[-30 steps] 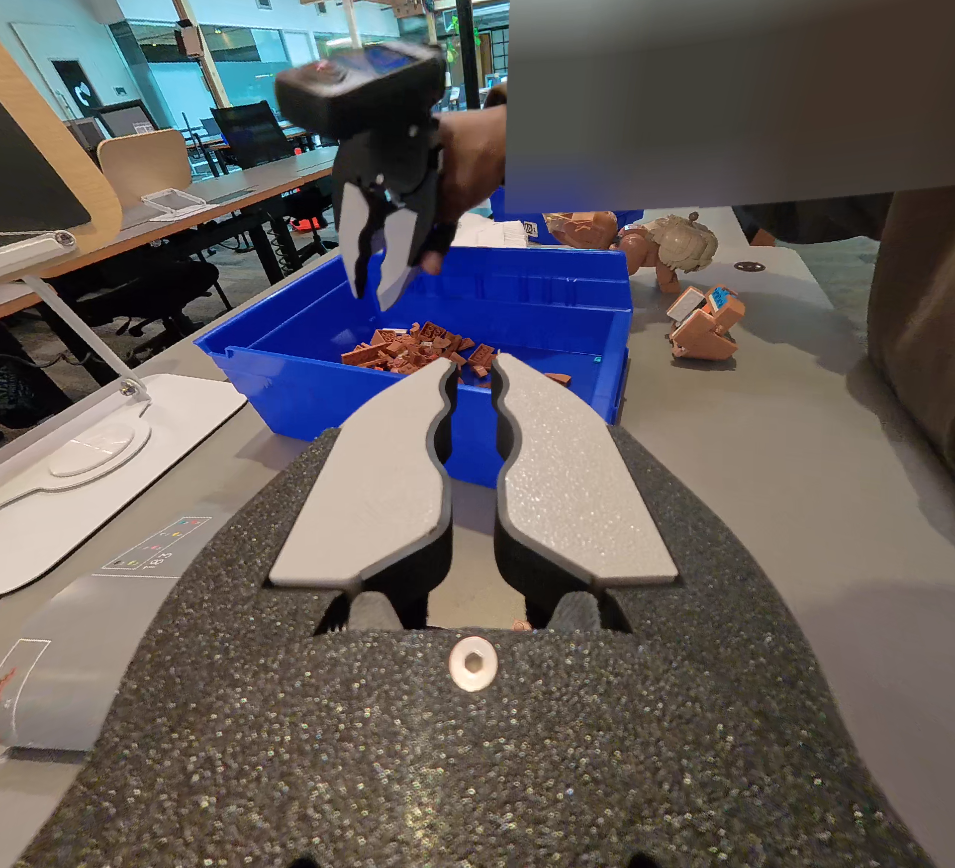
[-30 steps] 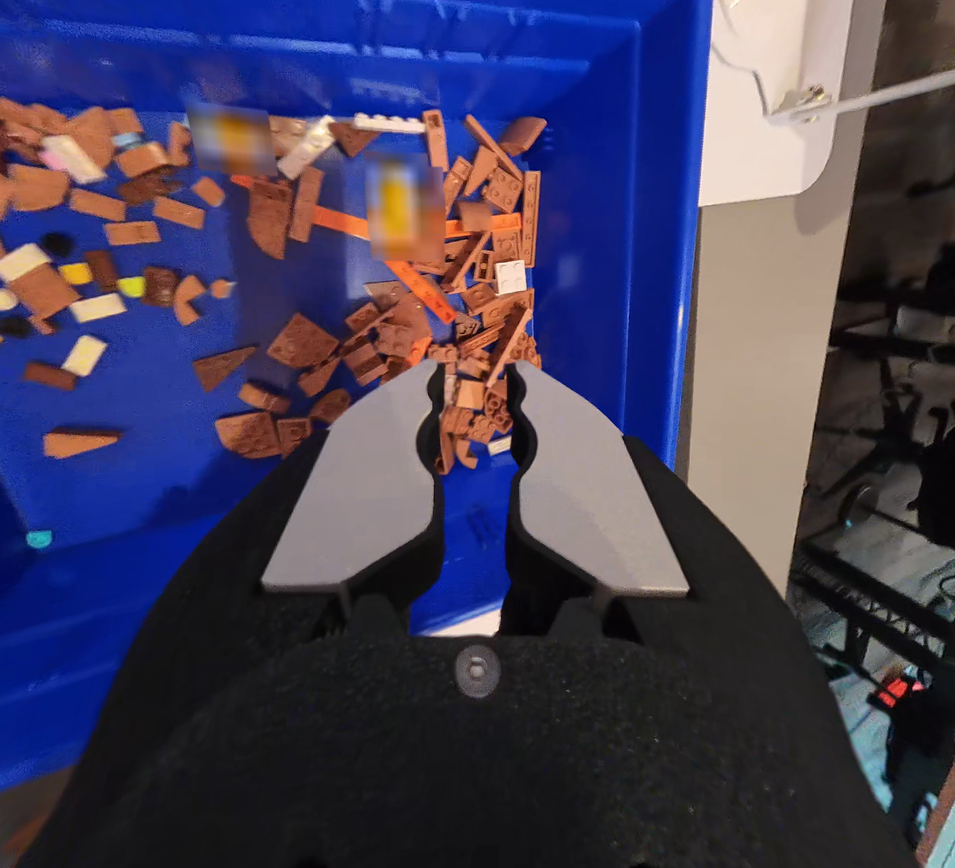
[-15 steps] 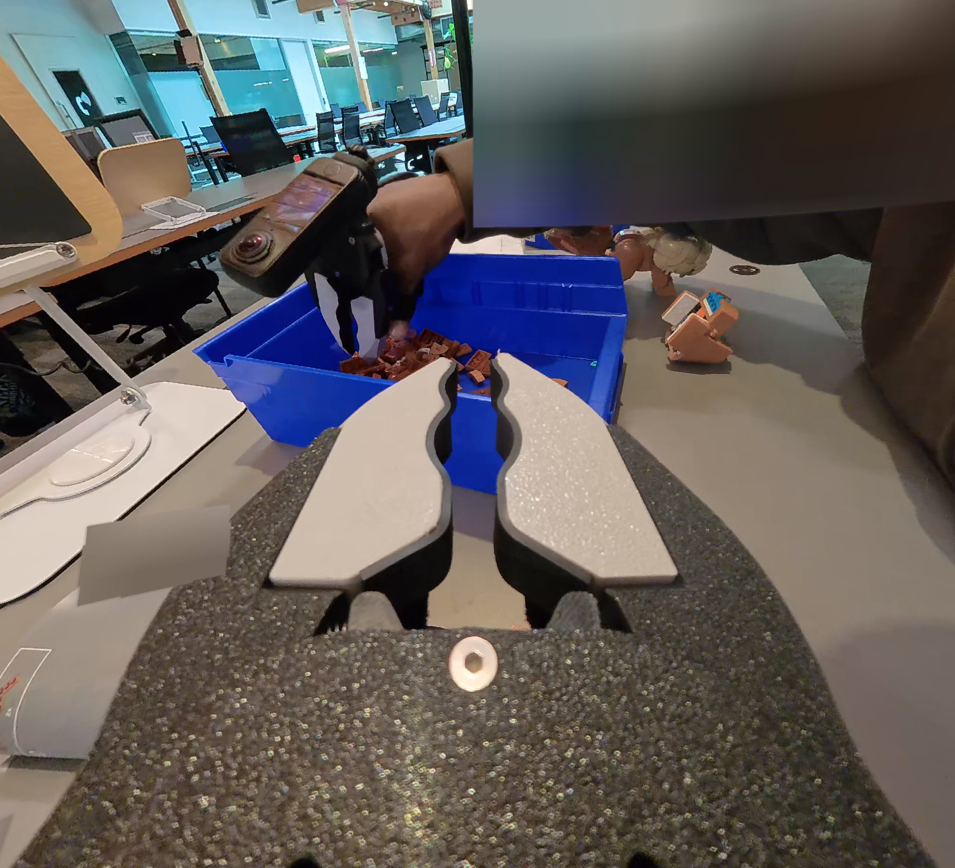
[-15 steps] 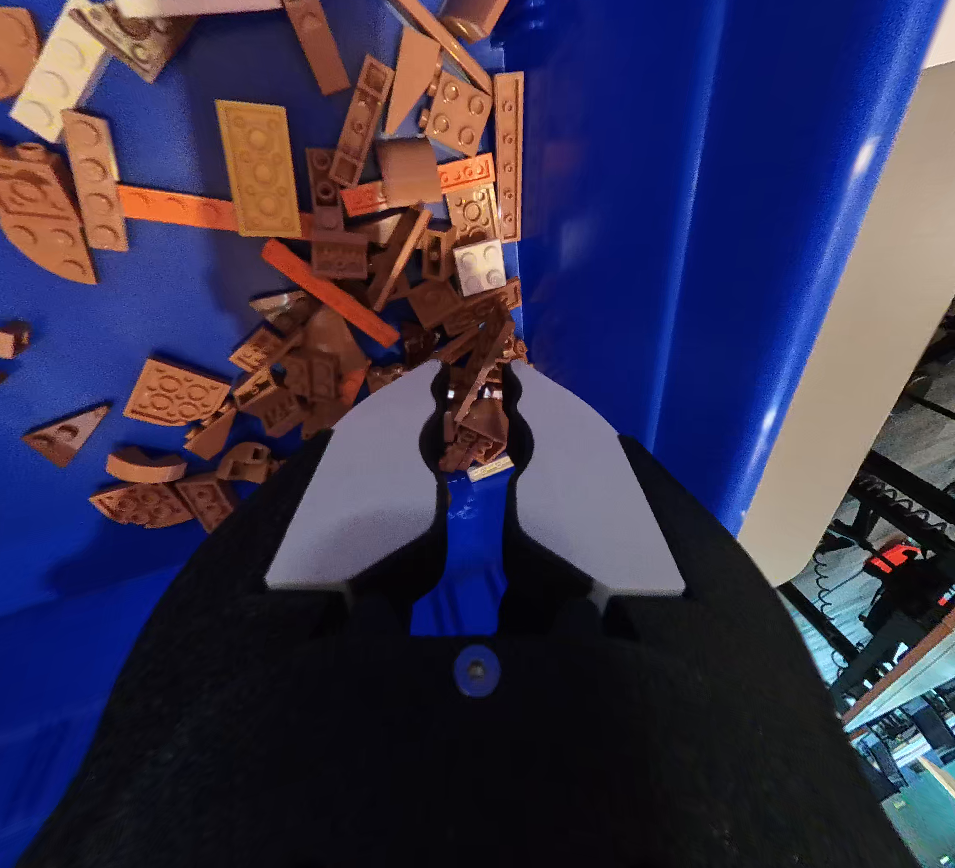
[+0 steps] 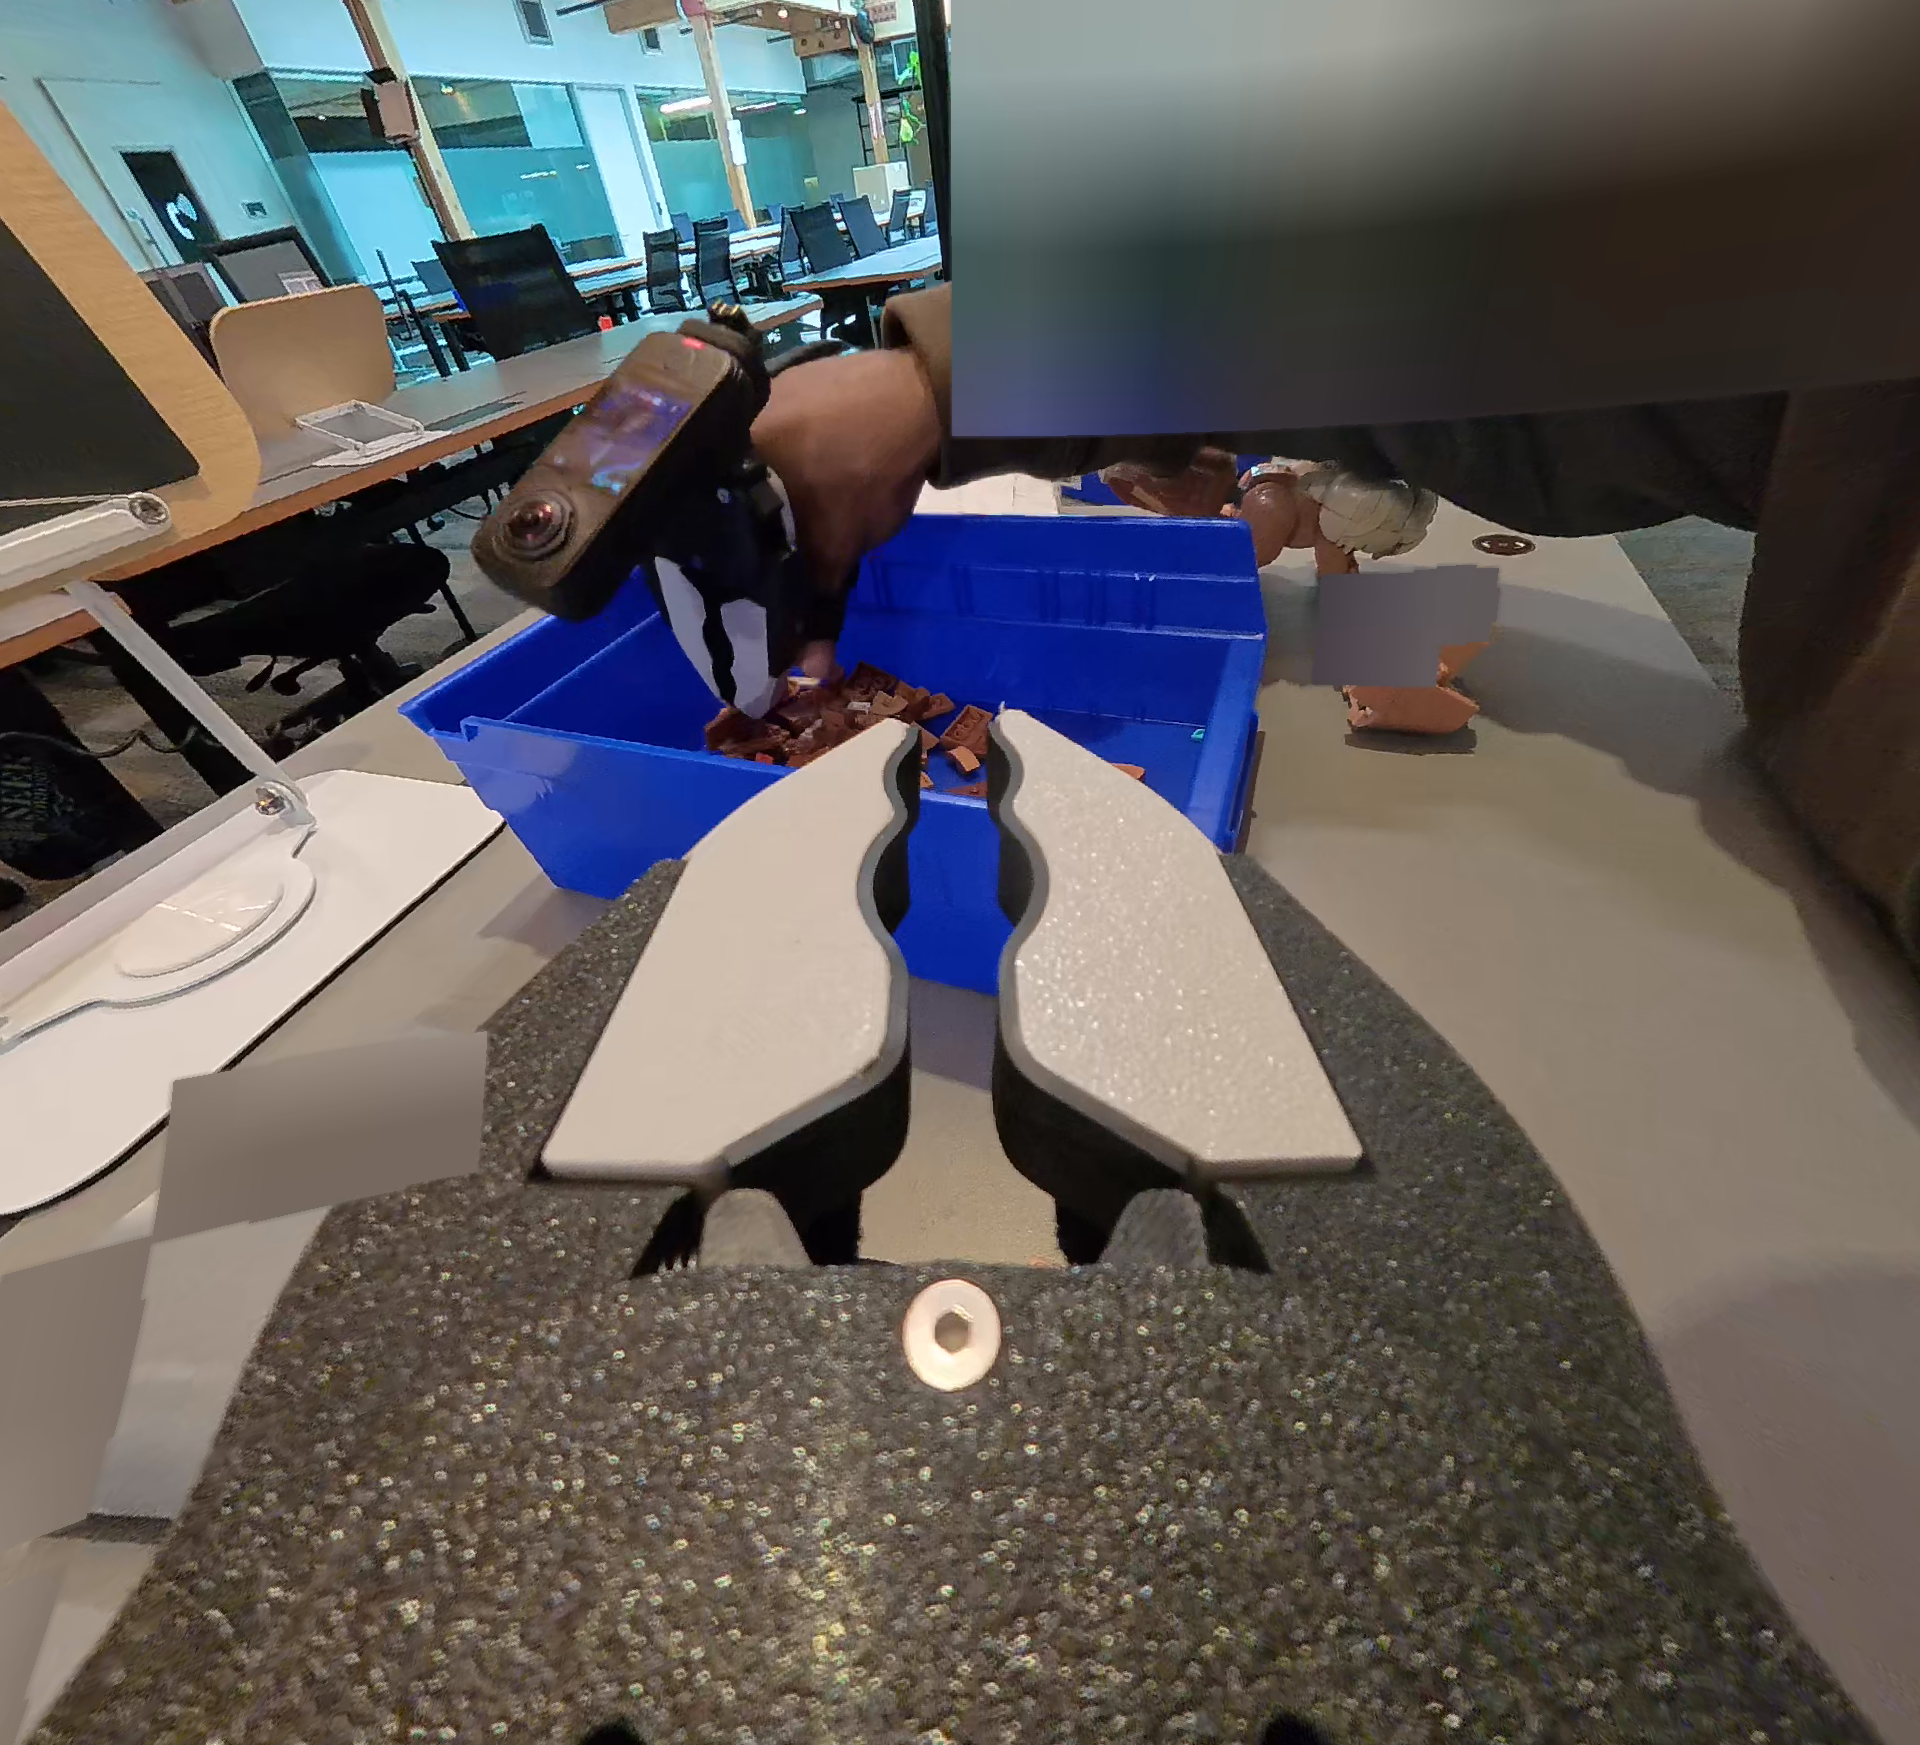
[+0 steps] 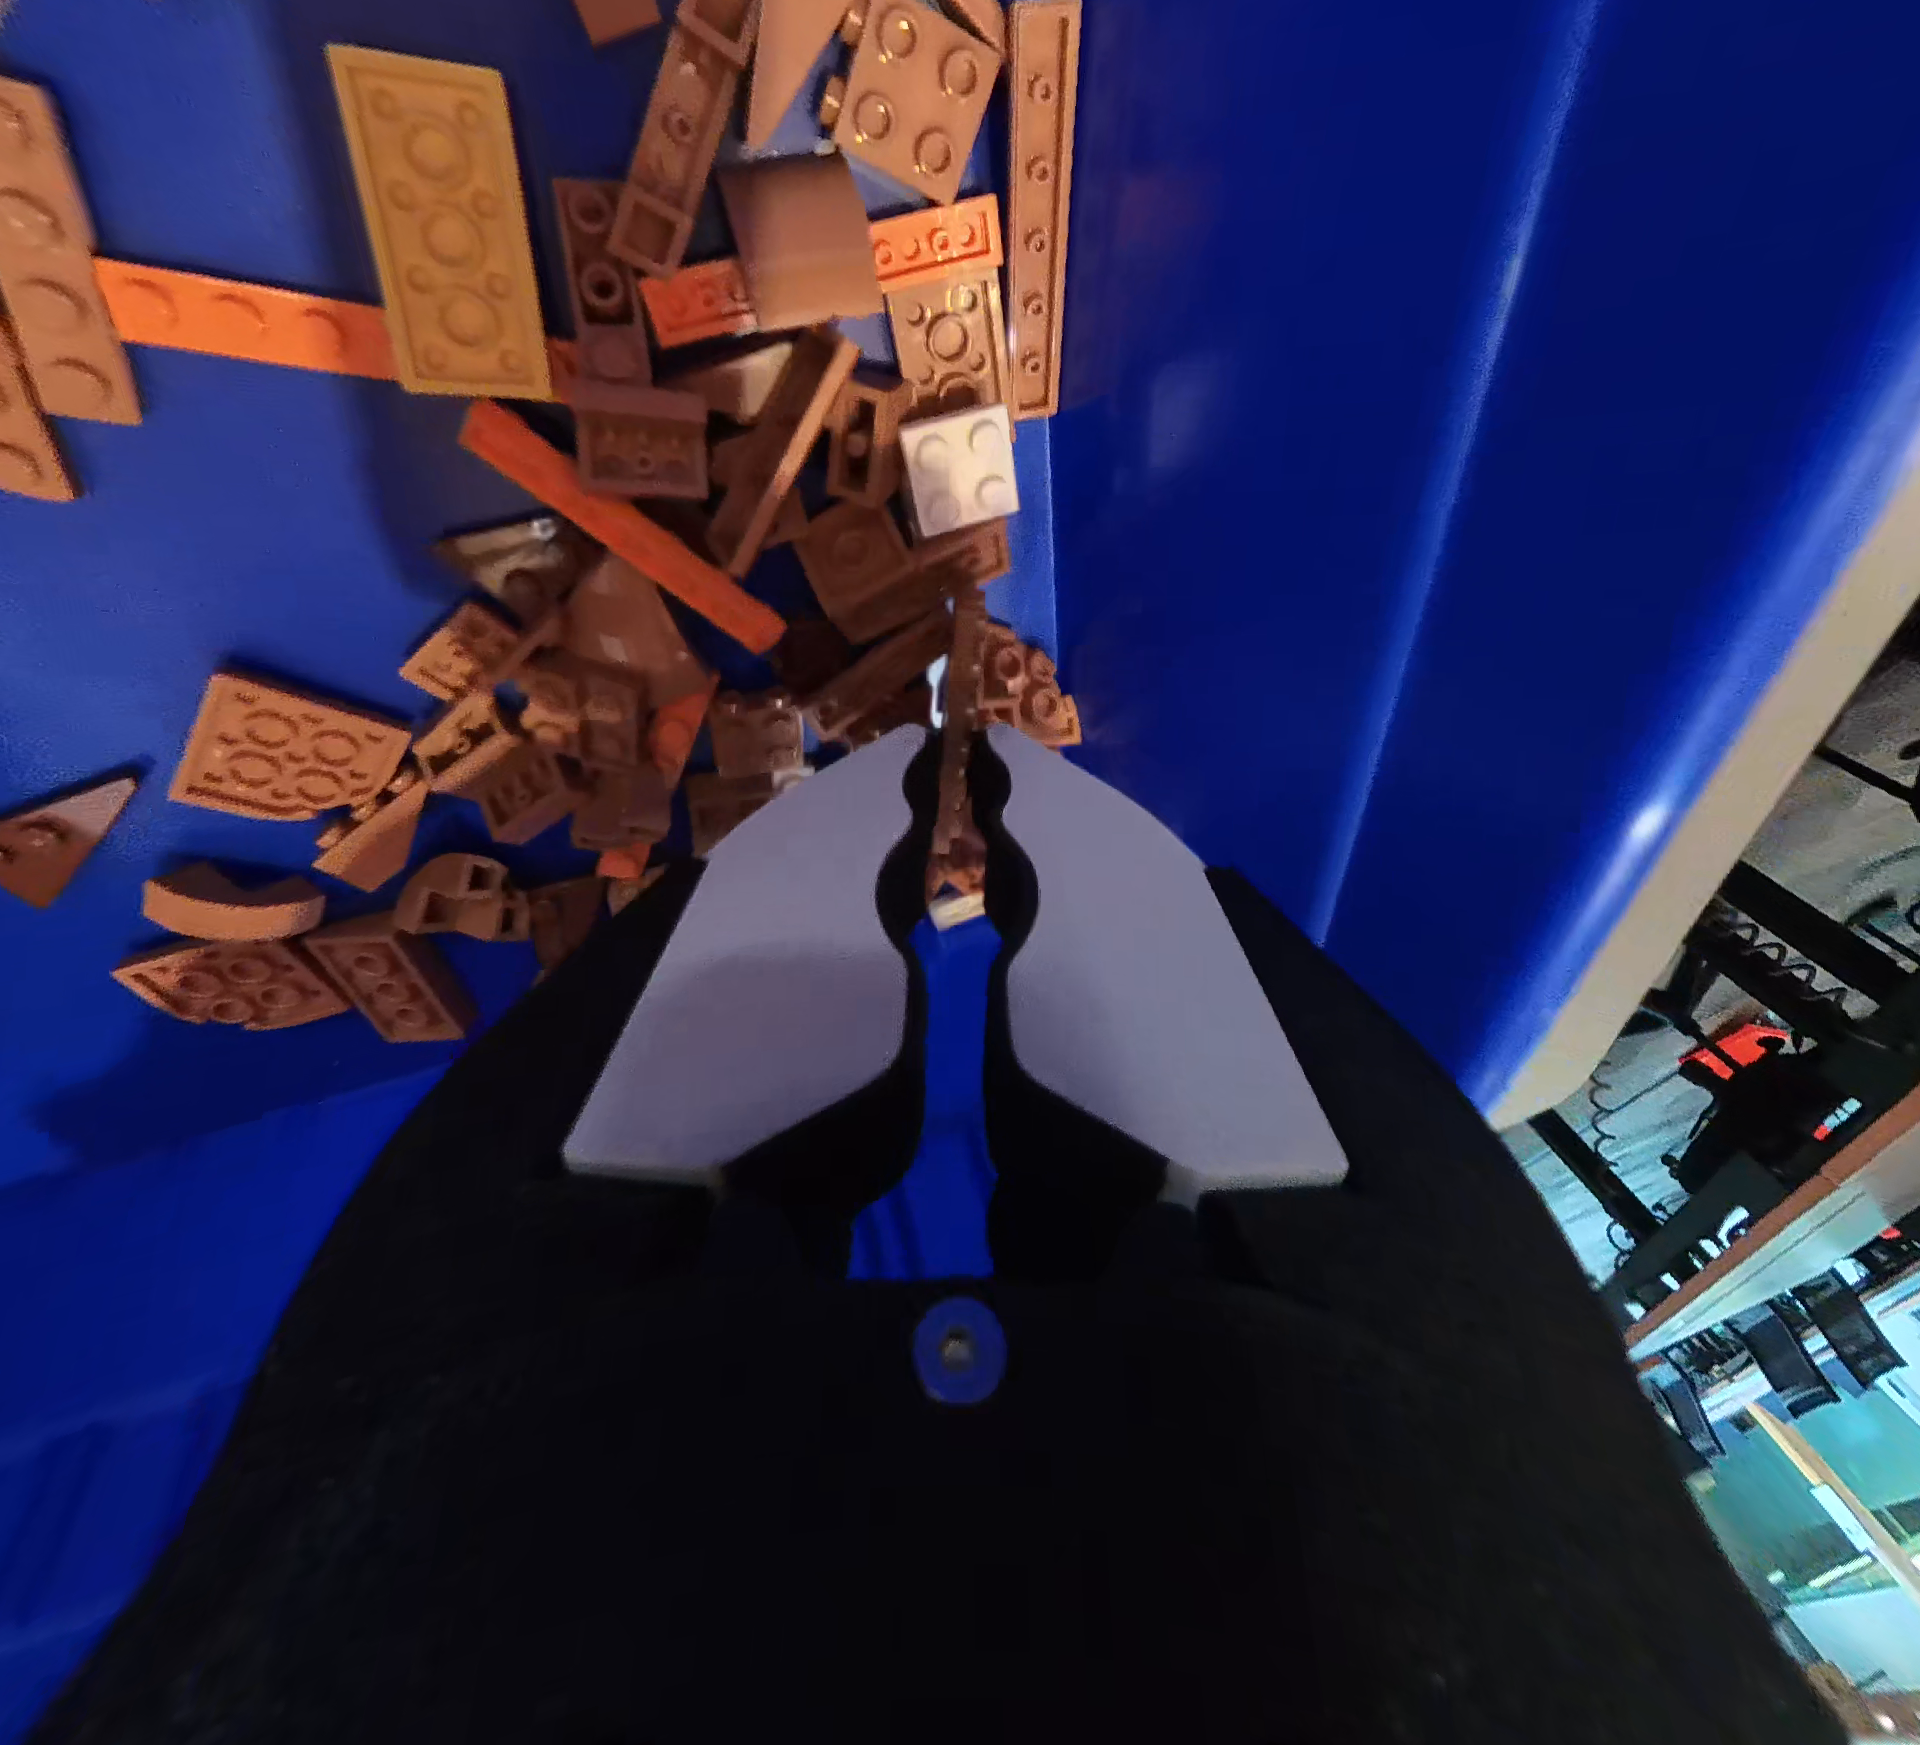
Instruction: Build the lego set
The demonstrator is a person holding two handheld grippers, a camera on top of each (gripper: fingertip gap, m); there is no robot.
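the left gripper (image 5: 951, 745) hangs above the grey tabletop (image 5: 1558, 1020), its fingers (image 5: 769, 947) slightly apart with nothing between them. just ahead of their tips sits the blue bin (image 5: 1060, 615), holding a heap of brown lego pieces (image 5: 831, 724). to the right of the bin, past the fingers, a partly built tan lego model (image 5: 1413, 708) rests on the tabletop.

inside the bin (image 6: 1403, 345), the right gripper (image 6: 961, 739) points down into the pile beside the bin's wall, which rises just right of its fingers (image 6: 790, 968). these fingers are closed on a thin brown lego plate (image 6: 964, 687), held on edge and sticking out past the tips. left of the fingers lie more brown lego pieces (image 6: 447, 220) and orange strips (image 6: 239, 324); just ahead of the tips lies a small white square plate (image 6: 956, 469).
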